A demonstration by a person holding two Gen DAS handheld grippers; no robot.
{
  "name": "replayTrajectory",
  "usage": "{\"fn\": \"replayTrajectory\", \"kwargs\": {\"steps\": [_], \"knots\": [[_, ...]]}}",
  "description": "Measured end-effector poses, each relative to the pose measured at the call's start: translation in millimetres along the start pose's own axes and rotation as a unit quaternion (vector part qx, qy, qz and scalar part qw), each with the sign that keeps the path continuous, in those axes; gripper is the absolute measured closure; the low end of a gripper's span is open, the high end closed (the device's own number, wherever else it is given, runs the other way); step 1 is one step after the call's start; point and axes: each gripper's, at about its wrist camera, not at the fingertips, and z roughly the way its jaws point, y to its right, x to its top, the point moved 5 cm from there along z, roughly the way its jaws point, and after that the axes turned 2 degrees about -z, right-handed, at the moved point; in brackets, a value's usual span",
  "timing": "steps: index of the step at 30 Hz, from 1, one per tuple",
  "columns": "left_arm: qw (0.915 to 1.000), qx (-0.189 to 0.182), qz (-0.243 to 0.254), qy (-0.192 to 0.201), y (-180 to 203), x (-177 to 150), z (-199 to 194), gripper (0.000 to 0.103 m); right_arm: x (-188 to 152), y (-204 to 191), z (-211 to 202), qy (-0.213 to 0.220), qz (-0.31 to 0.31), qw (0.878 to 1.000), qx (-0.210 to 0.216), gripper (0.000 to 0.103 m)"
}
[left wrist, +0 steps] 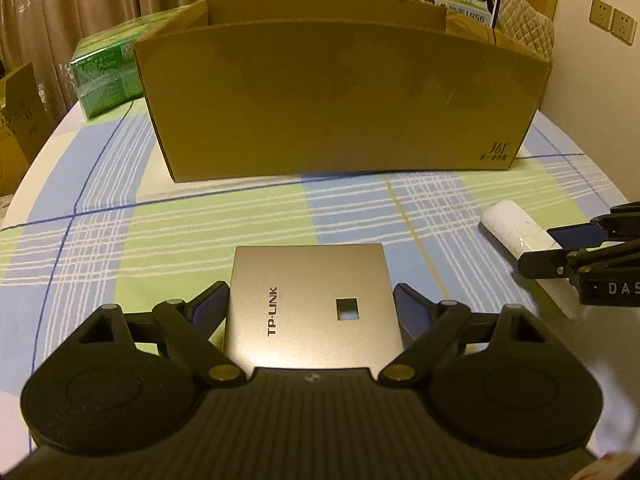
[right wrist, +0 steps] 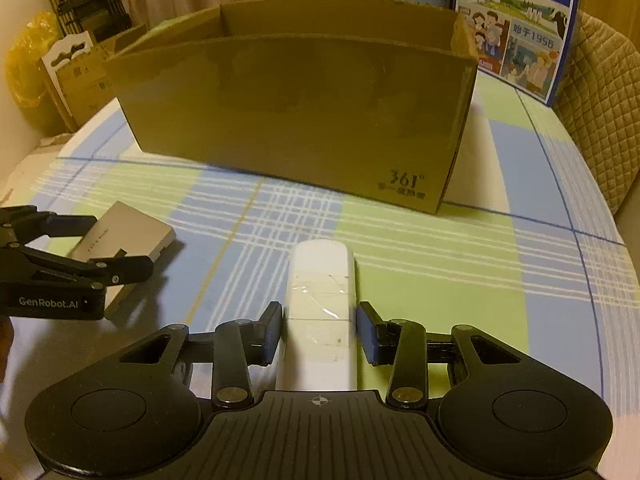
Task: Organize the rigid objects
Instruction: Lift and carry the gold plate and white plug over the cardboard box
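A grey TP-LINK panel lies flat on the checked tablecloth, framed by the left gripper, whose jaws stand apart on either side of it, pads just clear of its edges. Well to that gripper's right, a white remote is clamped between the pads of the right gripper. Ahead of both grippers, an open cardboard box stands across the way. Milk cartons are seen behind it, a green pack to its left.
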Motion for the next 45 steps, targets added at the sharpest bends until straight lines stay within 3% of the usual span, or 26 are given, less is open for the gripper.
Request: {"fn": "replayTrajectory", "kwargs": {"steps": [9,18,34,45], "knots": [[0.9998,-0.003,-0.008,0.019,-1,10,-24,0.018,18,-8,-22,0.033,0.013,0.999,0.013,0.066],[0.9979,-0.009,-0.011,0.063,-5,31,-59,0.018,49,-26,-67,0.116,0.016,0.992,0.036,0.066],[0.9915,0.0,-0.002,0.13,-17,71,-101,0.018,86,-45,-92,0.163,0.025,0.984,0.066,0.066],[0.9872,0.0,-0.007,0.16,-18,104,-104,0.018,115,-20,-103,0.208,0.069,0.975,0.042,0.066]]}}
